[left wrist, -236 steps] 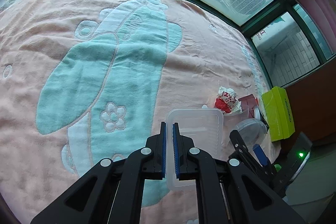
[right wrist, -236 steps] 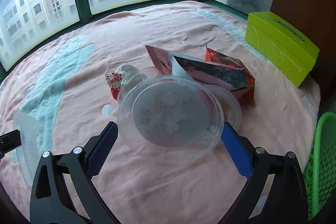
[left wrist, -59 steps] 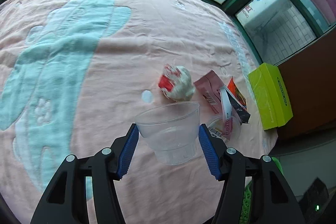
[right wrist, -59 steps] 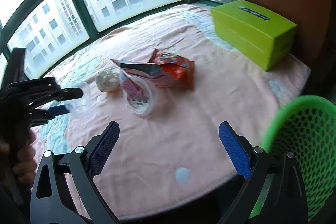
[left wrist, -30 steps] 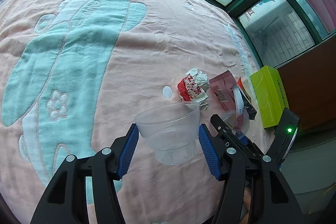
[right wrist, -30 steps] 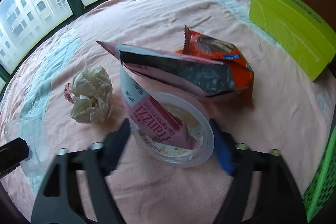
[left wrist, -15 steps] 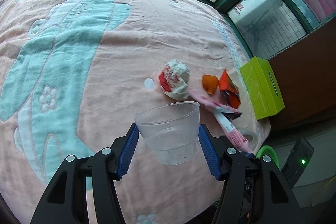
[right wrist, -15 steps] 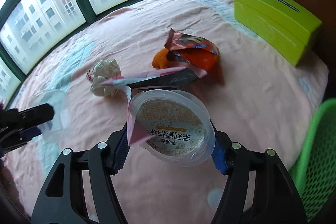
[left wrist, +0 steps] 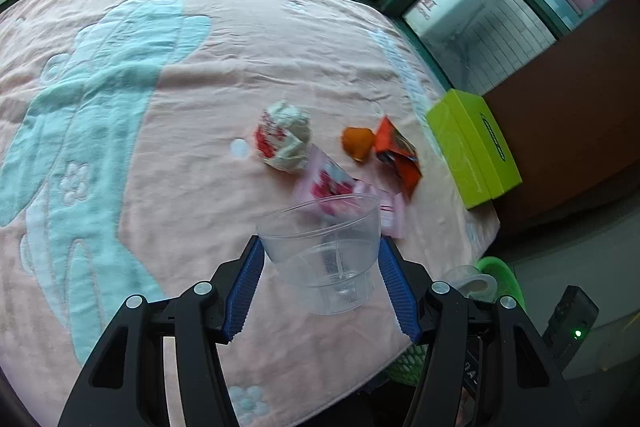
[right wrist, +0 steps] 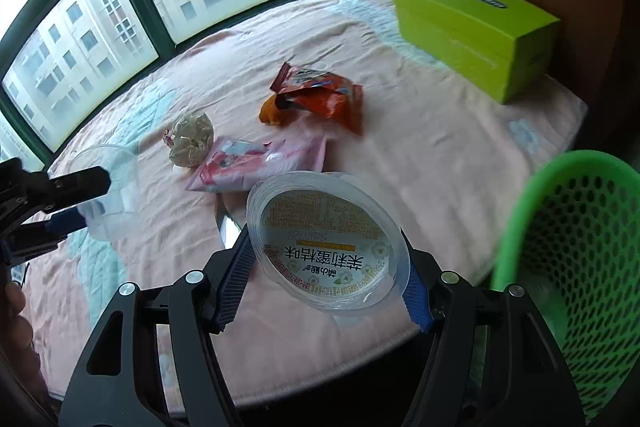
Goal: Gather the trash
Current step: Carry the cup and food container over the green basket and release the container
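Your left gripper (left wrist: 320, 283) has its pads pressed on both sides of a clear plastic cup (left wrist: 324, 251), held mouth-up above the pink blanket (left wrist: 200, 187). Your right gripper (right wrist: 326, 279) is clamped about halfway open on a round plastic tub (right wrist: 328, 243) with a yellow printed label, lifted near the blanket's edge. In the right wrist view, a green mesh basket (right wrist: 576, 247) stands at 3 o'clock of the tub. On the blanket lie a pink wrapper (right wrist: 260, 163) at 11 o'clock, a crumpled paper ball (right wrist: 192, 139) beyond it, and an orange snack bag (right wrist: 320, 95) at 12 o'clock. A green box (right wrist: 476, 35) sits at 1 o'clock.
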Tool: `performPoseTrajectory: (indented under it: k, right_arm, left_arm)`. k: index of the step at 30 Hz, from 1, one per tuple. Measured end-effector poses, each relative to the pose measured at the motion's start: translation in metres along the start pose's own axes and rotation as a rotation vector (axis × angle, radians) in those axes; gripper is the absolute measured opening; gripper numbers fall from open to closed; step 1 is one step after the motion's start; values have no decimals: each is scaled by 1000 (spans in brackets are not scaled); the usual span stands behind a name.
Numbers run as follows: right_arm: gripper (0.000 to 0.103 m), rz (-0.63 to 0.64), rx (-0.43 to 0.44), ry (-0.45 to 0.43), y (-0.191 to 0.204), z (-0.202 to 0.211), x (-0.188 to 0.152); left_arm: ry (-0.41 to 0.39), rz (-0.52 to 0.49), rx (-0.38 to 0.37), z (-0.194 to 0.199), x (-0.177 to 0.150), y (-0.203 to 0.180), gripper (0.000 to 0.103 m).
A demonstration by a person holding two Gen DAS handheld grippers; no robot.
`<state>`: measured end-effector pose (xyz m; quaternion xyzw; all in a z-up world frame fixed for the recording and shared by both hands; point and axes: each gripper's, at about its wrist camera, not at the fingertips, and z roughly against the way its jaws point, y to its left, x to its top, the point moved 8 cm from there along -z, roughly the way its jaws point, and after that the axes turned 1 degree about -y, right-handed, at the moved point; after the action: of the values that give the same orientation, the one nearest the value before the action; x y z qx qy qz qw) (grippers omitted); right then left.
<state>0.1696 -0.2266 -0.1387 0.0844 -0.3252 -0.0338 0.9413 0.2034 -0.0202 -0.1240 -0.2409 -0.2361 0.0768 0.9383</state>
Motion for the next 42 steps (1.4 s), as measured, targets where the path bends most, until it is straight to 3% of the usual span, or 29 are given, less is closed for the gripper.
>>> performPoseTrajectory:
  k: [12,28,42]
  right_arm:
    - [65,-95,-81,-95,-67,67,-4]
    - [66,-291,-239,-124,-187,114,-44]
    - [73,-369,-278,-152,-224,136,-62]
  left_arm:
    - [42,-126,-77,-12,-22,-76,57]
    - [135,-313,-160,-35,-70,-182,57]
    - [204,-416,-180,-52,-107,-229,57]
